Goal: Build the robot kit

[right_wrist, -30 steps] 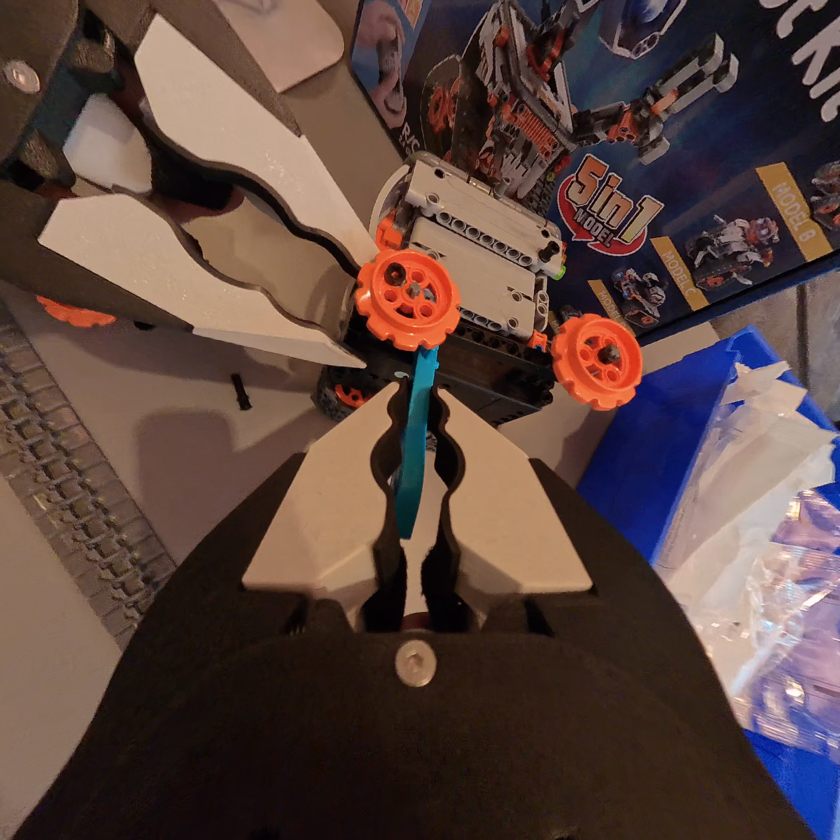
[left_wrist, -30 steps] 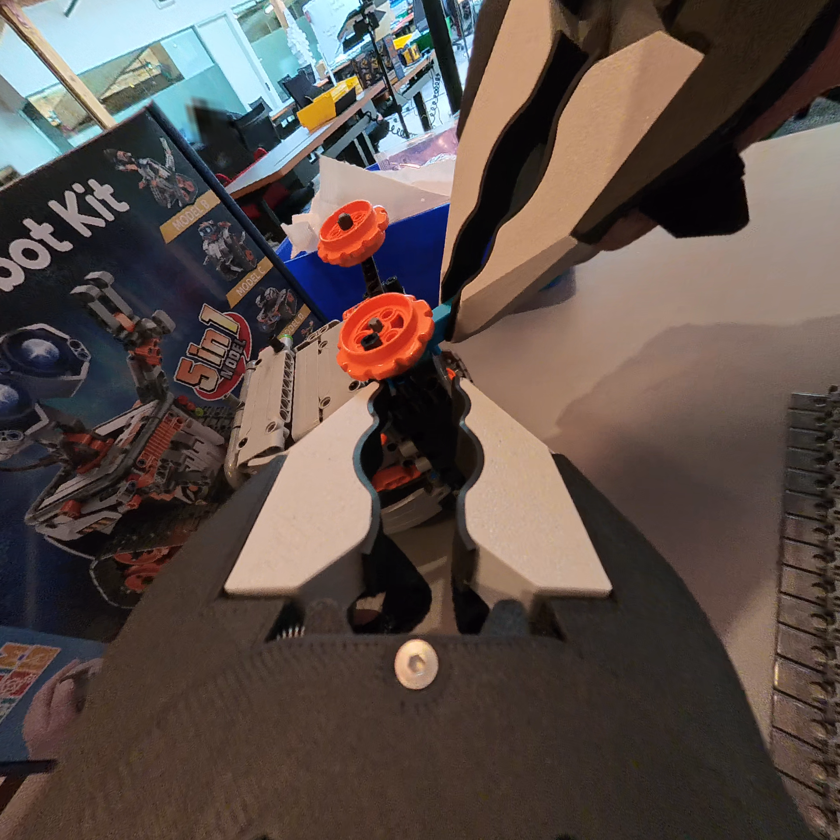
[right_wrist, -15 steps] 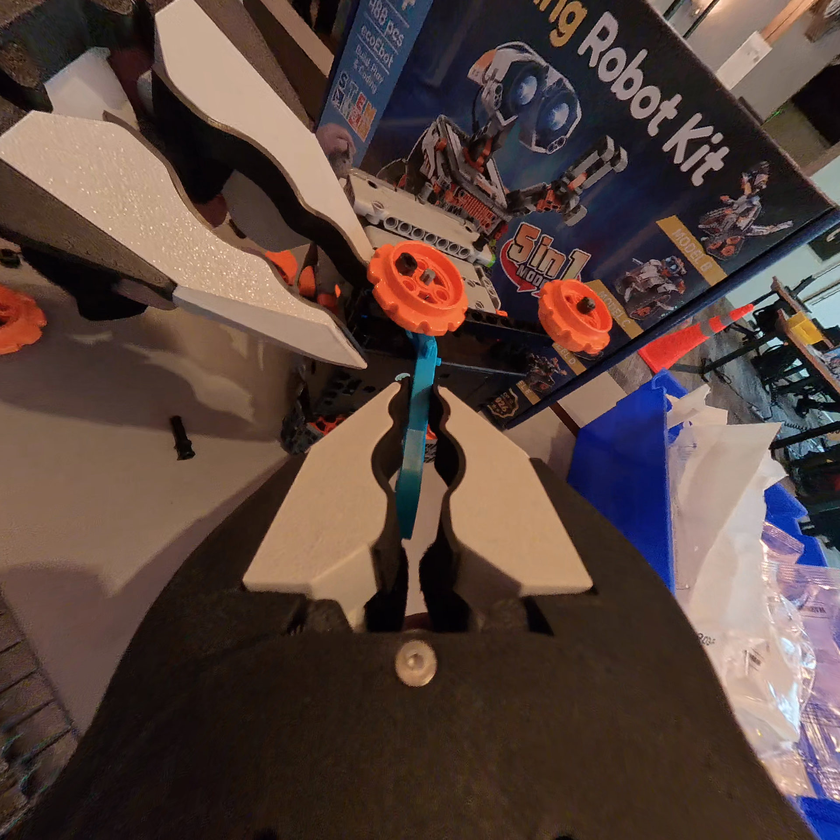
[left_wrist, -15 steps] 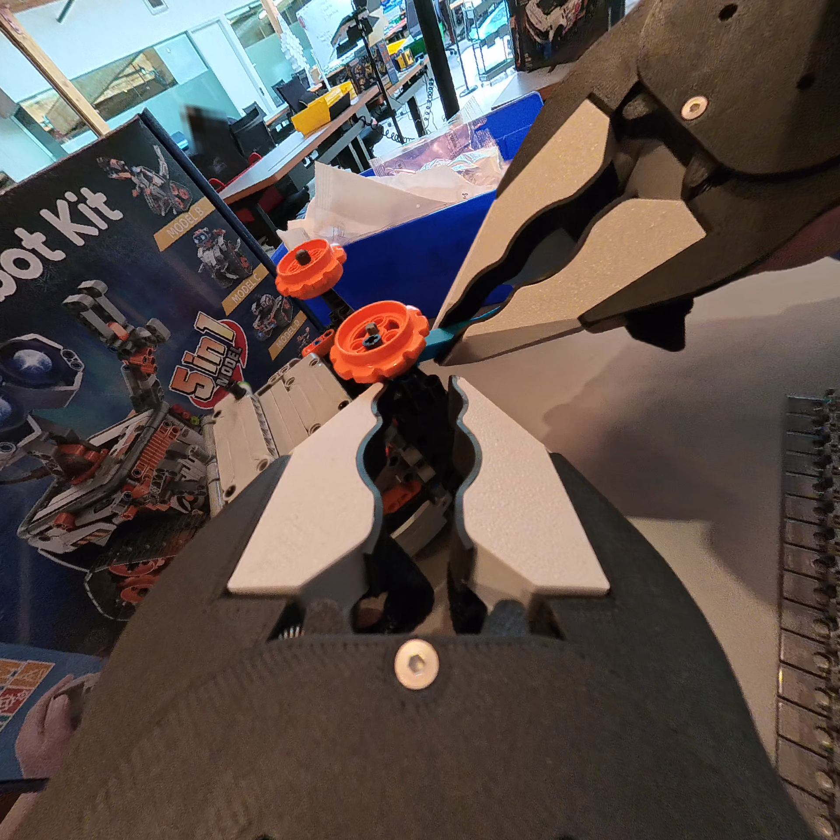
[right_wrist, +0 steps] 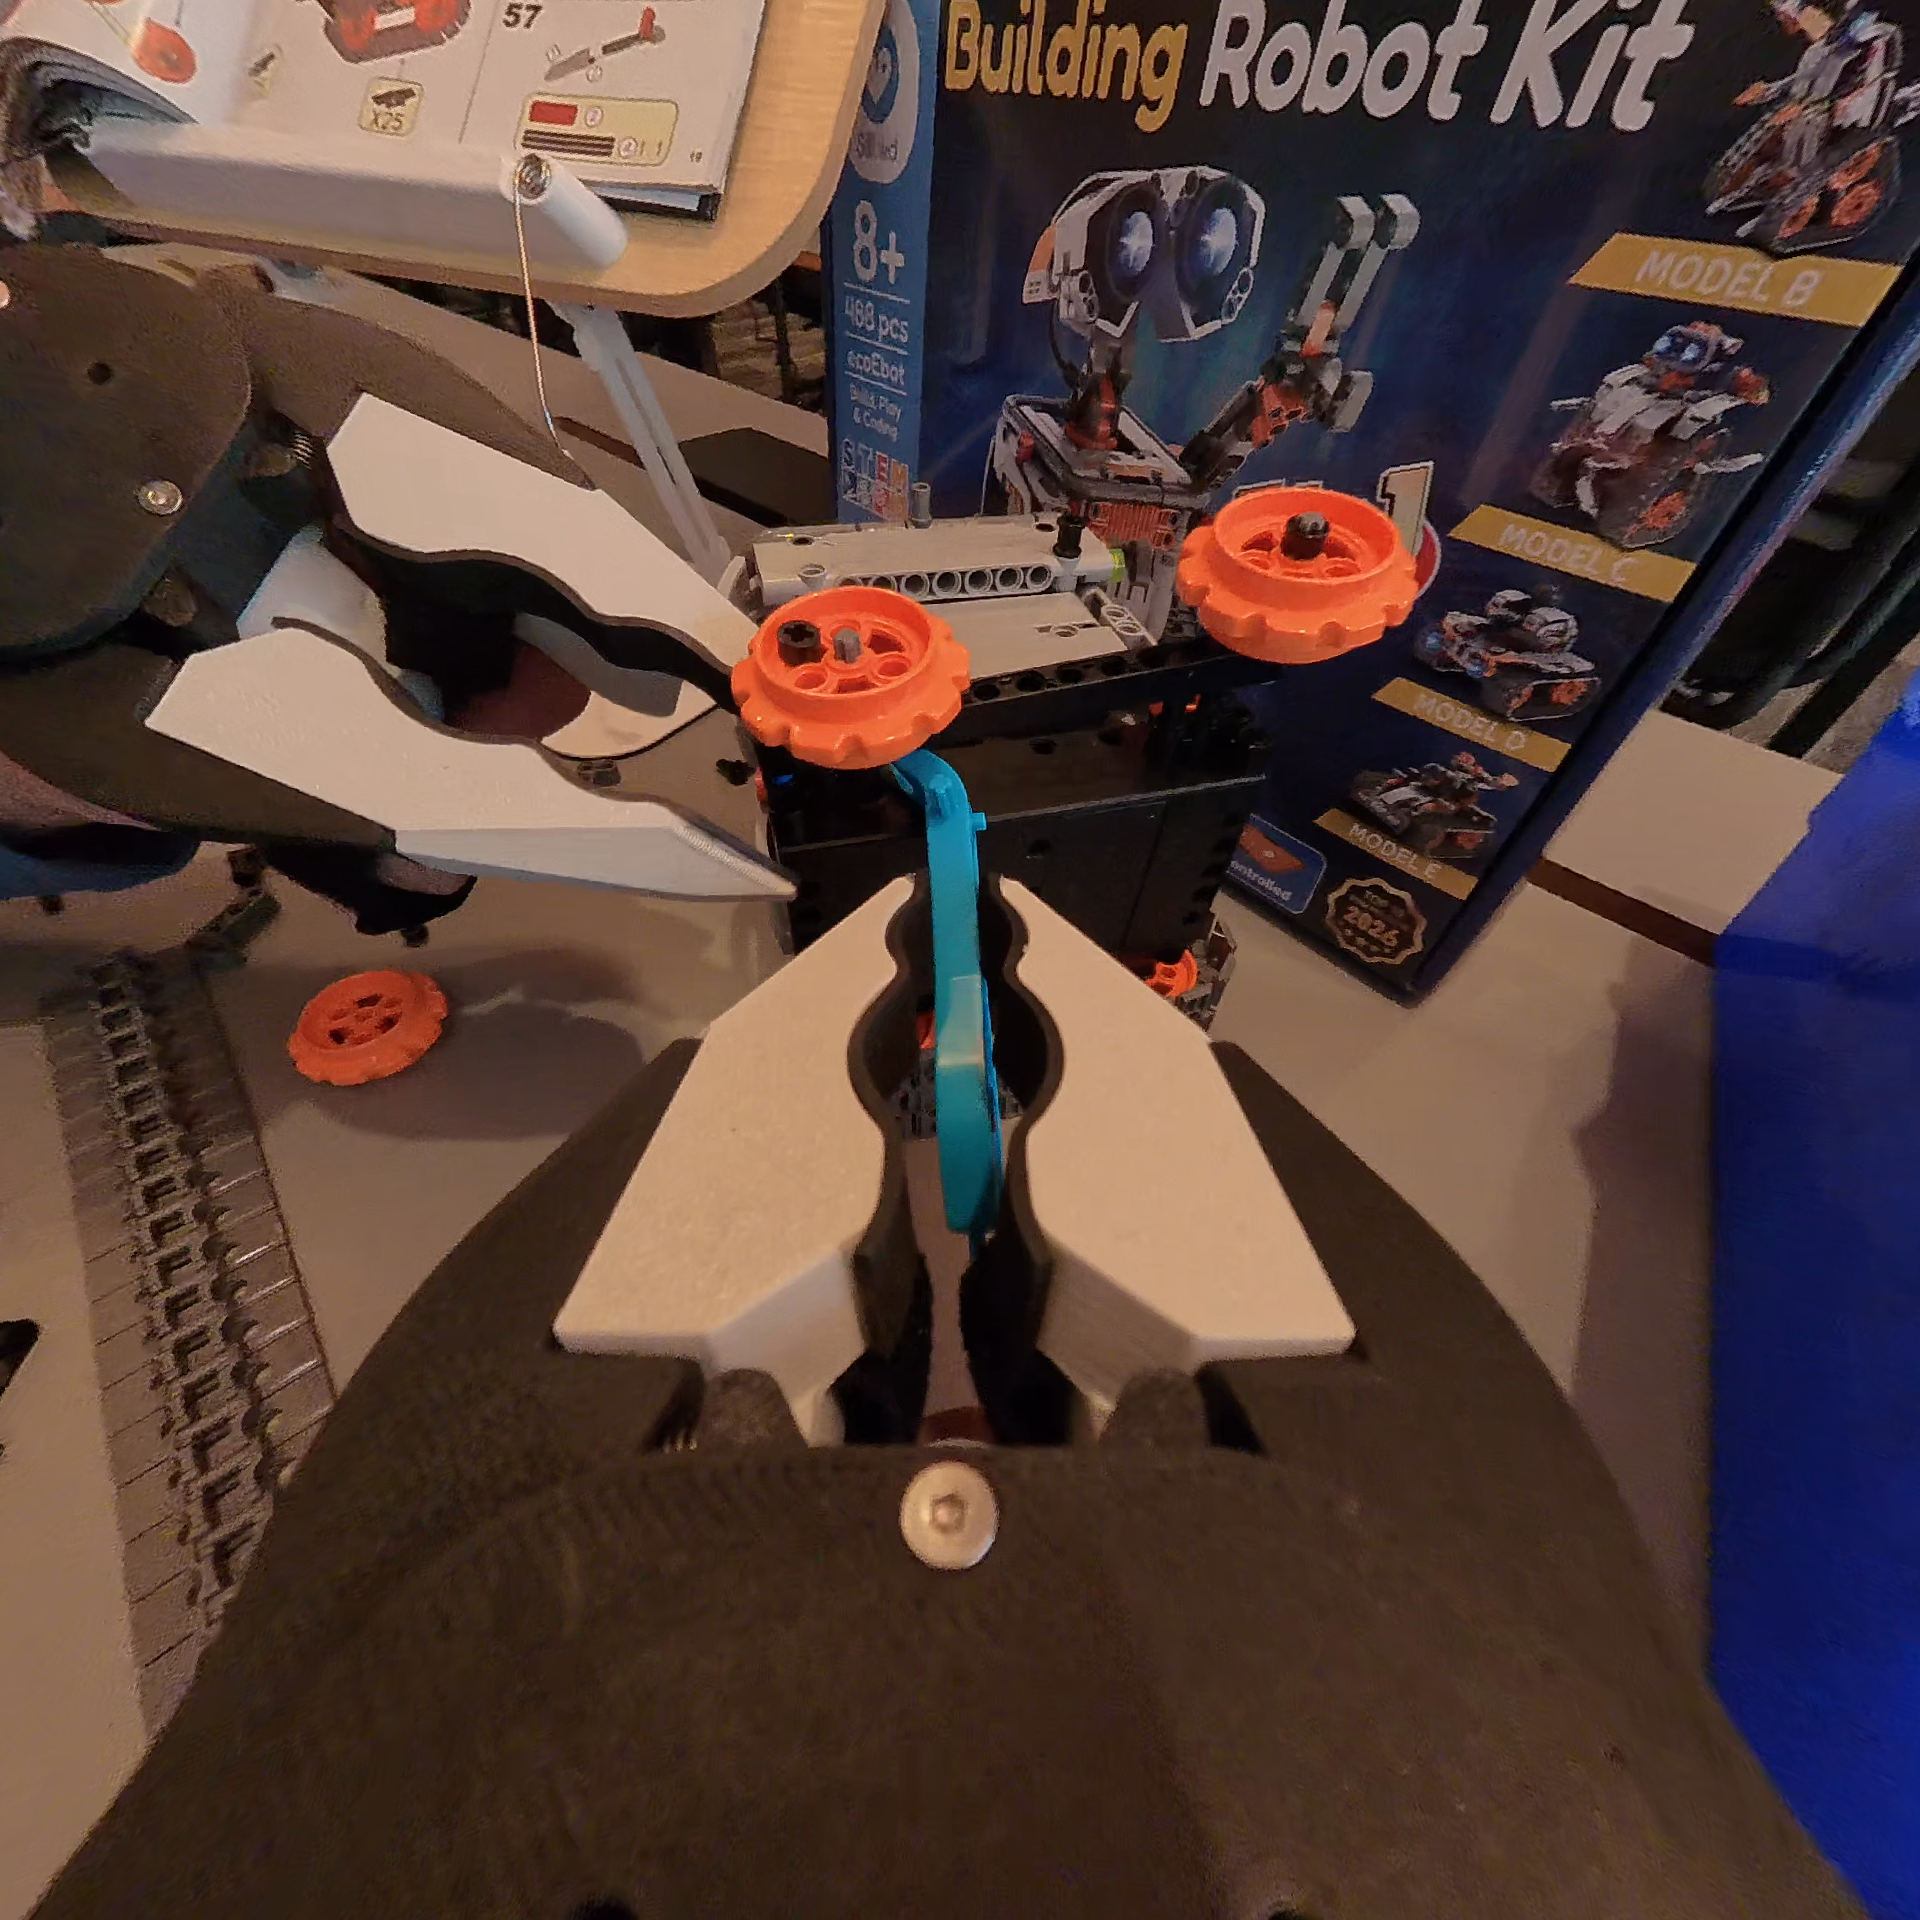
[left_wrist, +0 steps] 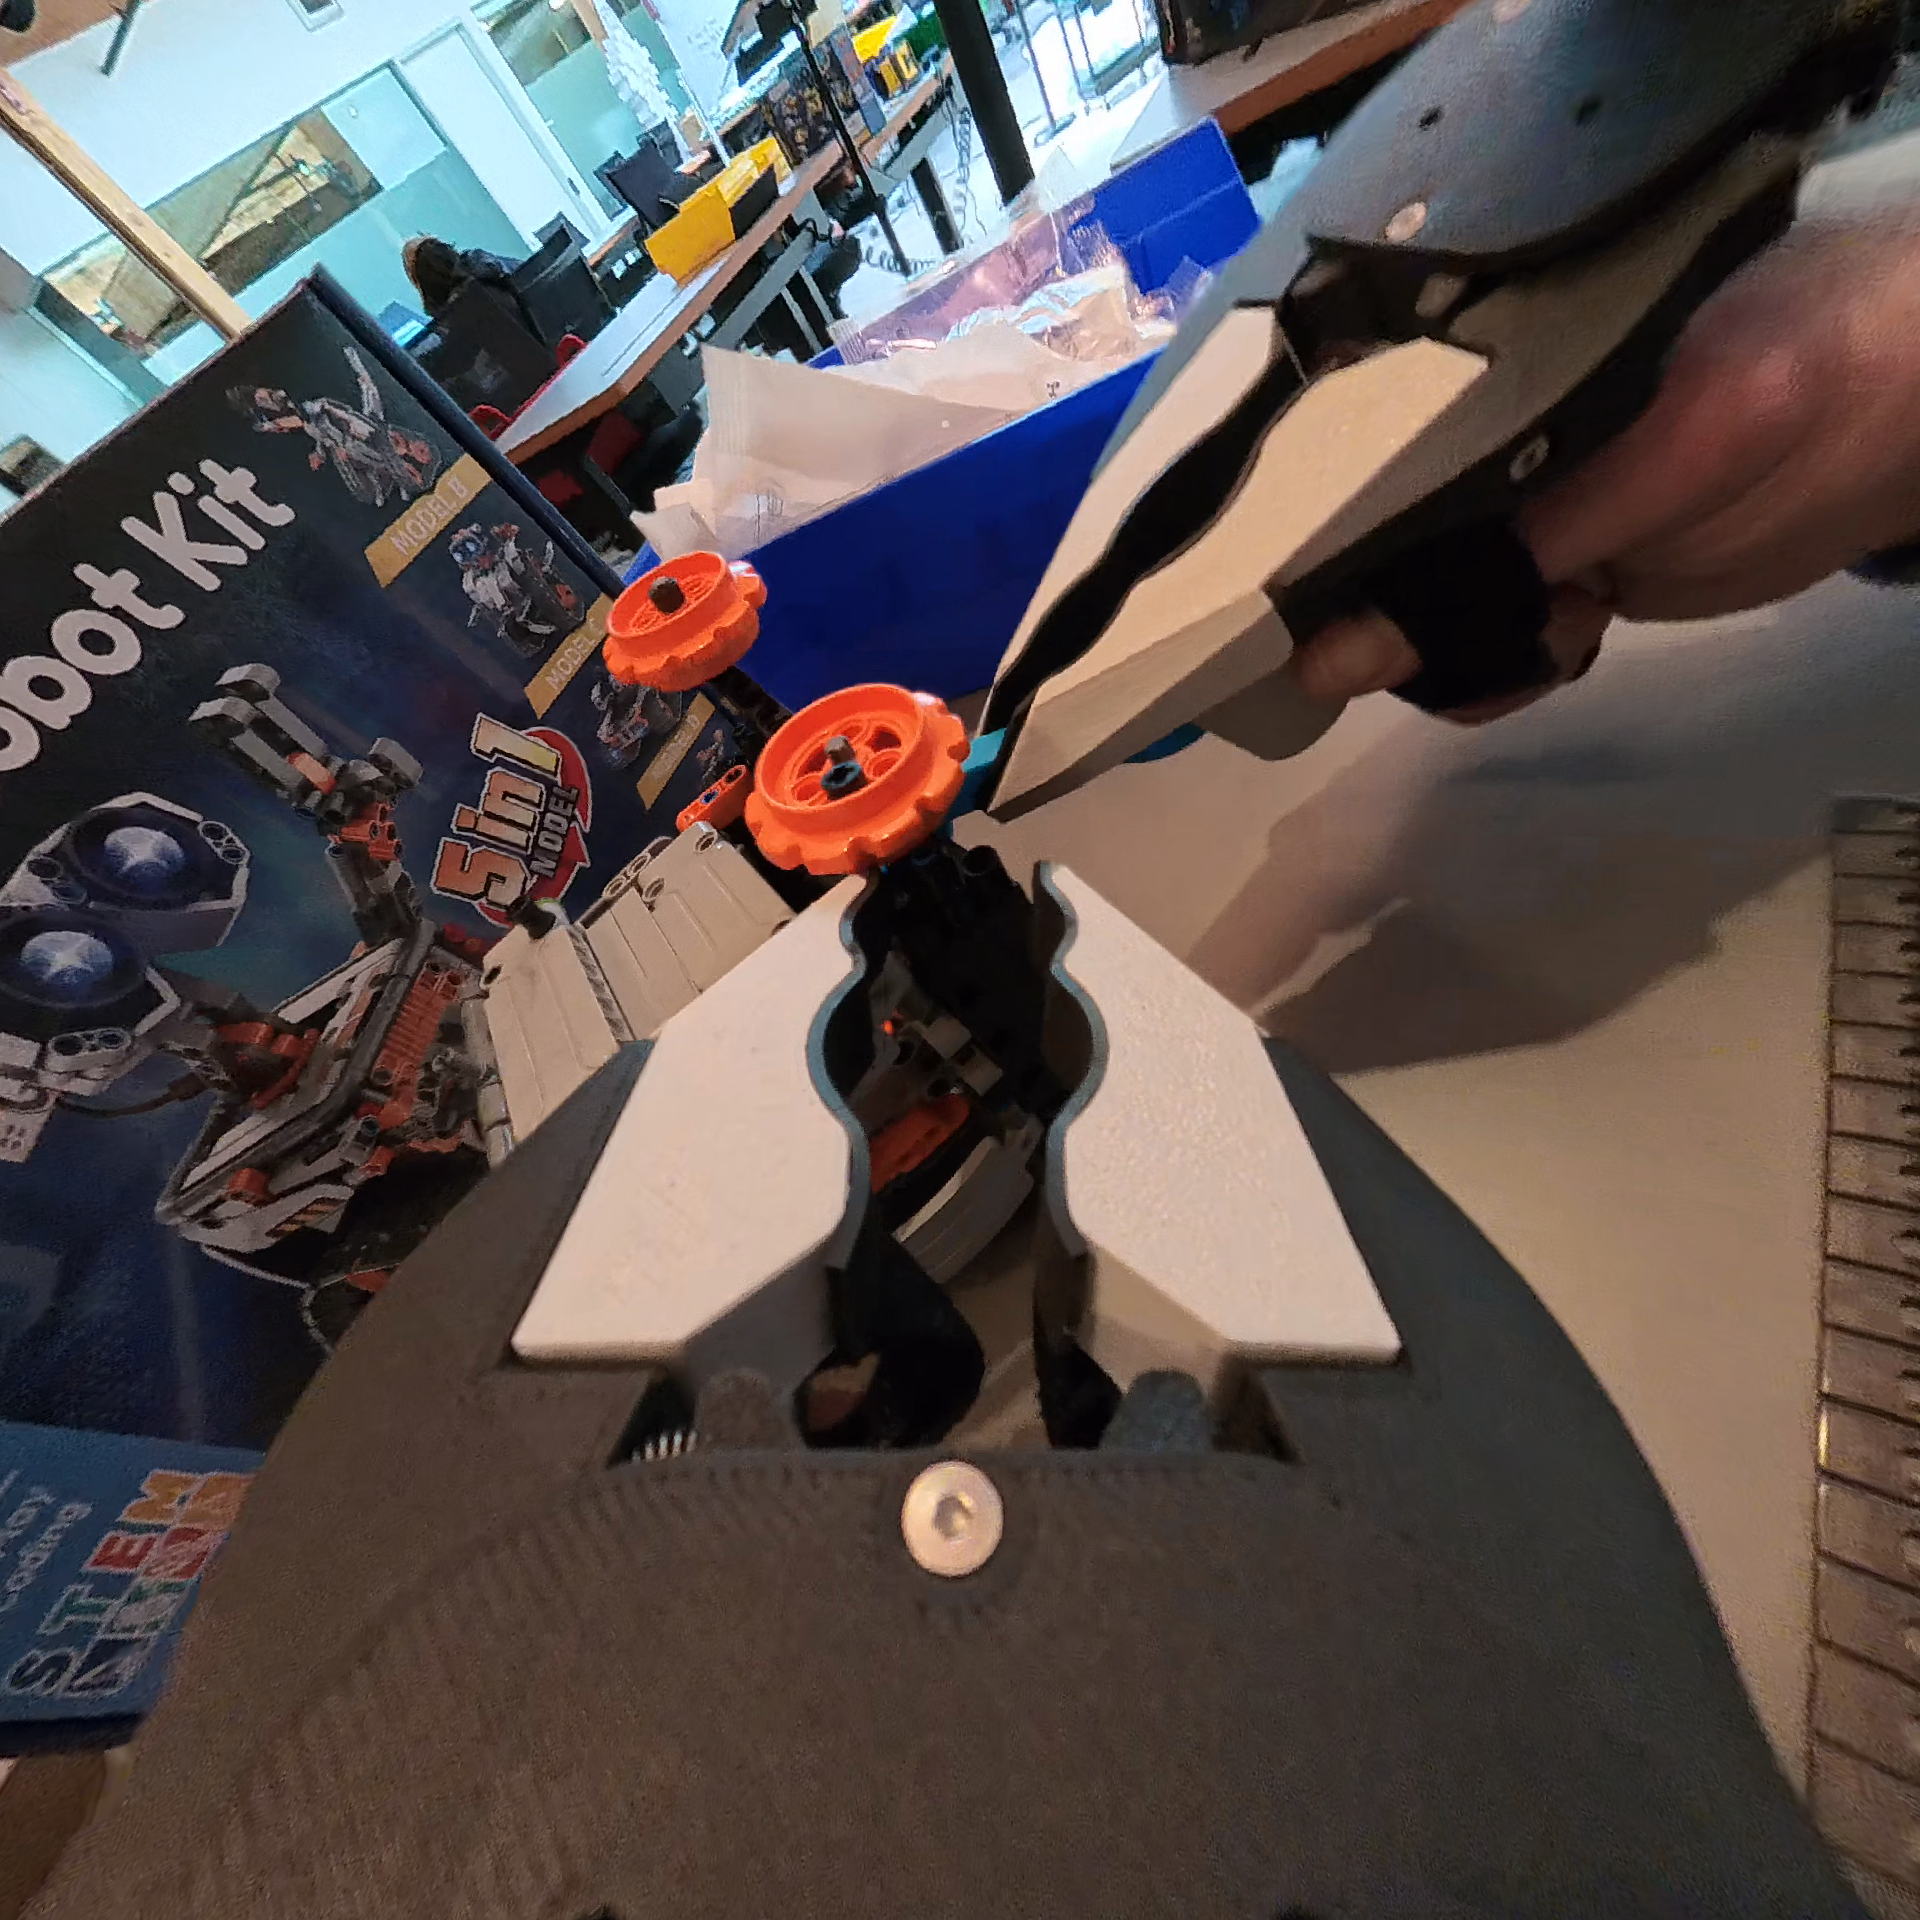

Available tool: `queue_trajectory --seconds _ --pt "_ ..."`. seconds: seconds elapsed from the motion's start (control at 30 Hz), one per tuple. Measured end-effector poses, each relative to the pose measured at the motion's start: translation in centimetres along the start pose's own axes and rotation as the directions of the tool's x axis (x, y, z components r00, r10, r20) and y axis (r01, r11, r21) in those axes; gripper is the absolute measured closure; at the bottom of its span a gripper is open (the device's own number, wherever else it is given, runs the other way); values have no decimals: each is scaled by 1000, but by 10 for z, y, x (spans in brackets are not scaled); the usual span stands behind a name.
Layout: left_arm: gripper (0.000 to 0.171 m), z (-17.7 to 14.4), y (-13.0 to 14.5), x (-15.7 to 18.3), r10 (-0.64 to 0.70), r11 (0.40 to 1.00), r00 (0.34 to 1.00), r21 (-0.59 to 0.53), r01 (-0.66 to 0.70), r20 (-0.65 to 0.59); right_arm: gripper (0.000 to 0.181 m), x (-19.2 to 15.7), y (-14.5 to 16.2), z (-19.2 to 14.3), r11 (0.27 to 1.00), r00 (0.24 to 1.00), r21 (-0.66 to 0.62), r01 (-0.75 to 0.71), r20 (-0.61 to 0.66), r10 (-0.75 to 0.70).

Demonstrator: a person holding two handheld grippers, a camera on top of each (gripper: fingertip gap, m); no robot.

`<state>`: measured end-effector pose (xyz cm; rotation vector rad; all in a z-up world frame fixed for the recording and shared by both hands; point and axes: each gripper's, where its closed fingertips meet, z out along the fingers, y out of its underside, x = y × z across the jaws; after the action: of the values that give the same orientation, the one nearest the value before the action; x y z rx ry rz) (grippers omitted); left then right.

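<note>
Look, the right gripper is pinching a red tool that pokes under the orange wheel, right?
Nearly. The tool is teal, not red, as the right wrist view shows. The right gripper does pinch it, and its tip does poke under the orange wheel.

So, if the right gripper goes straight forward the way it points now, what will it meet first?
Probably the near orange wheel on the block model. The right gripper holds a teal tool whose tip already sits just under that wheel, so the tool would press there first; exact depth is unclear.
</note>
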<state>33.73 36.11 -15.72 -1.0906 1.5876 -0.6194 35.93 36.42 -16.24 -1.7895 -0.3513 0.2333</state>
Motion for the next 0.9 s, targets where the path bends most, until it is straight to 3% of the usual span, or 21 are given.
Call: queue_trajectory --seconds 0.07,0.2,0.37,0.53,0.9 --pt "134 -4 0 -5 19 1000 1000 -16 -19 11 176 0 0 -1 1000 999 -17 -22 24 23" --pt "131 -14 3 -16 62 997 997 -52 -60 38 176 -2 1 -6 992 987 -26 -127 93 128" --pt "122 -8 11 -6 220 964 976 -156 -216 6 176 -6 1 -9 995 990 -49 -91 106 95" --pt "121 -10 20 -11 140 979 990 -147 -140 -14 176 -9 -2 -1 999 995 -29 -41 88 44" --pt "122 -11 24 -15 64 994 998 -86 -65 -21 174 -10 -4 7 964 935 48 -261 259 241"
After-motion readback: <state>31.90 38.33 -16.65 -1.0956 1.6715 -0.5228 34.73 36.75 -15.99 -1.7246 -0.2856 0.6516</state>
